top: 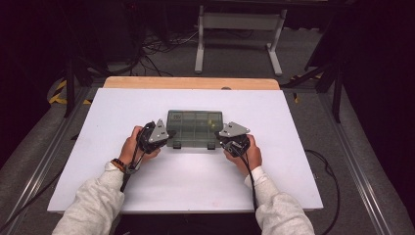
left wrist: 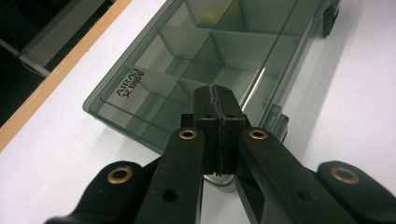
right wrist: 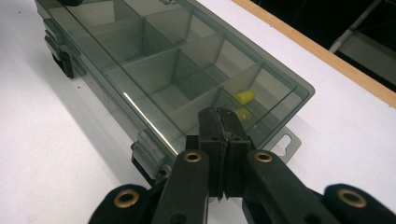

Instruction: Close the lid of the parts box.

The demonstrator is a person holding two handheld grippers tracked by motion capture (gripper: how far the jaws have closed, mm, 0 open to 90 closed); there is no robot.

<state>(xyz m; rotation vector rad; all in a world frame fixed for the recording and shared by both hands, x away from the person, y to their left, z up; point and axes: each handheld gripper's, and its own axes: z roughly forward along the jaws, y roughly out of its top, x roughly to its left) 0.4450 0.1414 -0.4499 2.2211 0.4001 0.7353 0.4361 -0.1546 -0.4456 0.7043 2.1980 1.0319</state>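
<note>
Smoky clear box (top: pixel 195 128) sits mid-table (top: pixel 147 186), lid shut, latches (right wrist: pixel 149 156) facing the person. Left gripper (top: pixel 169 133) and right gripper (top: pixel 221 138) flank its near corners, jaws closed on nothing, tips poised over the lid edge, likely set to work the latches. Yellow bits (right wrist: pixel 244 97) lie in an end compartment

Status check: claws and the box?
Left claw shut, right claw shut, both empty, at the box's ends. Lid closed, yellow bits inside. Nothing in the way.
</note>
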